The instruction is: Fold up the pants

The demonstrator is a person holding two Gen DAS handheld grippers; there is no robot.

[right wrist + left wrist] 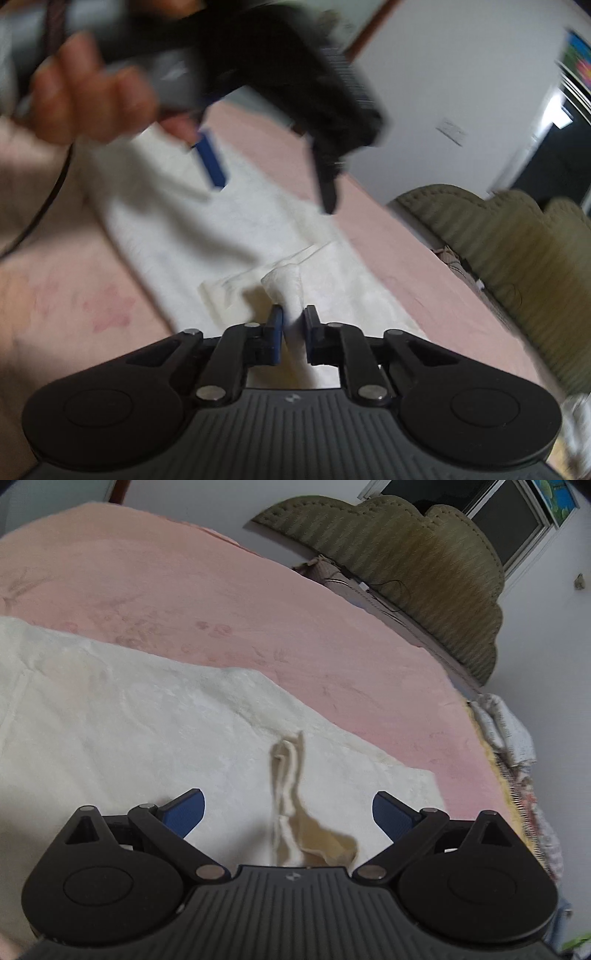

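Cream fleece pants (147,716) lie flat on the pink bed cover (221,590), one raised fold pinched in my right claw (293,325).

My right claw is clenched on that ridge of cloth, and my left claw (288,808) stands released above the pants with a loose tan flap (321,838) just under its fingers. To fold well, I judge I should grip the matching edge with the left, then lift both together so the crease runs straight and nothing drags. The right wrist view shows the pinch itself and, blurred, the hand (85,99) carrying the left claw above the pants; the left wrist view shows instead the wide spread of the garment, the olive headboard (424,572) and the window beyond.
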